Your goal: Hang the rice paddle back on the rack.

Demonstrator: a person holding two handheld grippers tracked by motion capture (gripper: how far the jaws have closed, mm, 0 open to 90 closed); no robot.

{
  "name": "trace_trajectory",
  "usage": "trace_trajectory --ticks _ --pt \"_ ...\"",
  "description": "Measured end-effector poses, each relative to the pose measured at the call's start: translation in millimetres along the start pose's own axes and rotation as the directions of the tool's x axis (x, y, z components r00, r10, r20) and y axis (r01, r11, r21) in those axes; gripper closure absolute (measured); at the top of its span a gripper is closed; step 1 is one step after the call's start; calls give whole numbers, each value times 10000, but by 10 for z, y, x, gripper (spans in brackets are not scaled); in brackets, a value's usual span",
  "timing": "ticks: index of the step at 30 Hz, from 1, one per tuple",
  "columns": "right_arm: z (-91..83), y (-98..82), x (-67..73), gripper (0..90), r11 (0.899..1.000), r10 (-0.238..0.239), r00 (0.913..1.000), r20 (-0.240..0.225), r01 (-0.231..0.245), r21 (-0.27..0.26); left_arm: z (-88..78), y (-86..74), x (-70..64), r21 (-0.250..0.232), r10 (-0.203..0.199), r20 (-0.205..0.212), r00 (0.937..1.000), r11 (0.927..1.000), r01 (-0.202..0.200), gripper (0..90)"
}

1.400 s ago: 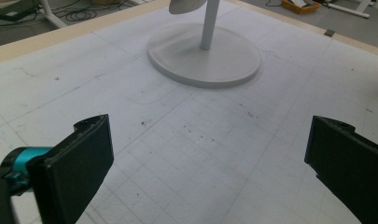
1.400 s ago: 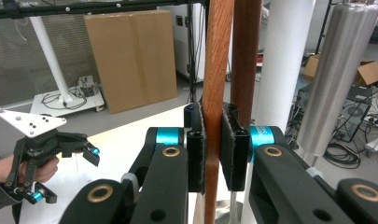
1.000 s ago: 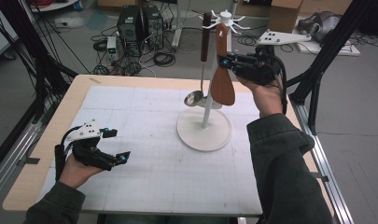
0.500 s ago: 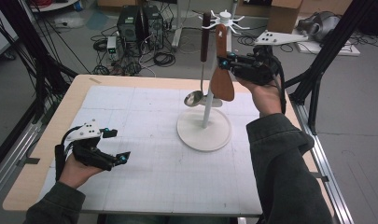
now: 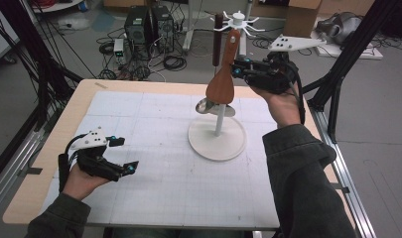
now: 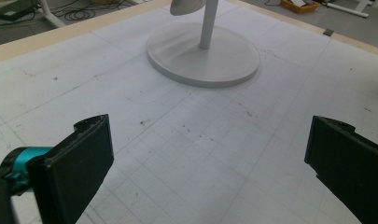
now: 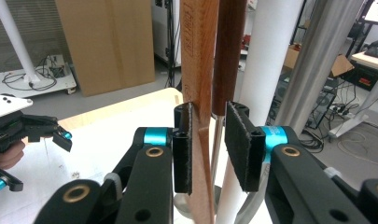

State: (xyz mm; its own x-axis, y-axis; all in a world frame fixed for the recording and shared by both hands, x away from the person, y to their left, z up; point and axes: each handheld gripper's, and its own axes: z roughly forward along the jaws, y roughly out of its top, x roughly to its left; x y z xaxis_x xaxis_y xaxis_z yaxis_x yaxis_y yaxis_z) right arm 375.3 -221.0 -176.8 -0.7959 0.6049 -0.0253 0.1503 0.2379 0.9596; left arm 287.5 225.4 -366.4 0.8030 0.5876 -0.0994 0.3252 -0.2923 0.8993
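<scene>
Fingers (image 7: 183, 149) of the right gripper (image 7: 209, 112) stand narrow around the handle of the light wooden flat spatula (image 7: 198, 56). One pad touches it and a slim gap remains at the other, so it is bracketed, not clamped. The spatula hangs upright on the white hook stand with a round base (image 5: 217, 144), beside a dark brown wooden handle (image 5: 218, 34). A shiny metal spoon bowl (image 5: 206, 105) hangs below. Over the last second nothing visibly shifts, which probably means the grasp is being settled before a lift off the hook. The left gripper (image 5: 125, 154) hovers low over the gridded white mat (image 6: 186, 140) on the desk (image 5: 79, 106), fingers wide and empty, well apart from the stand.
</scene>
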Motion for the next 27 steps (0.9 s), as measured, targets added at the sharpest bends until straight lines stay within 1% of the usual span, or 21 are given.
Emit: trace_trajectory --ticks 4,8,11,14,17,19,22,24,25,27 --pt "-21 -31 30 695 10000 -45 10000 41 45 19 0 -1 2 21 21 -15 10000 10000 -21 17" --pt "-46 -121 32 670 10000 56 9999 91 -56 29 1 -1 2 36 36 -49 10000 10000 -36 17" --pt "-64 -181 32 619 9996 274 9996 19 -274 56 3 -4 5 32 -7 -83 10000 10000 8 18" --pt "-83 -240 42 558 9994 333 9994 22 -333 -31 1 -6 11 63 -22 -87 10000 10000 22 18" --pt "-87 -318 48 525 9991 400 9992 11 -400 115 0 -8 13 77 -32 -90 10000 10000 33 17" --pt "-83 -370 53 491 9983 534 9986 -2 -534 222 -2 -11 18 99 -19 -123 9999 9999 20 17" --pt "-87 -448 81 447 9979 613 9981 110 -615 190 -6 -16 26 92 -74 -152 9999 9999 76 17" --pt "-81 -479 101 419 9977 588 9982 105 -591 339 -5 -18 30 79 -106 -179 9998 9999 108 17" --pt "-77 -501 117 399 9980 524 9985 157 -529 360 -4 -18 30 72 -115 -178 9998 9999 116 17" --pt "-73 -529 135 376 9977 560 9983 159 -565 365 -5 -18 30 95 -98 -206 9997 9999 100 17"
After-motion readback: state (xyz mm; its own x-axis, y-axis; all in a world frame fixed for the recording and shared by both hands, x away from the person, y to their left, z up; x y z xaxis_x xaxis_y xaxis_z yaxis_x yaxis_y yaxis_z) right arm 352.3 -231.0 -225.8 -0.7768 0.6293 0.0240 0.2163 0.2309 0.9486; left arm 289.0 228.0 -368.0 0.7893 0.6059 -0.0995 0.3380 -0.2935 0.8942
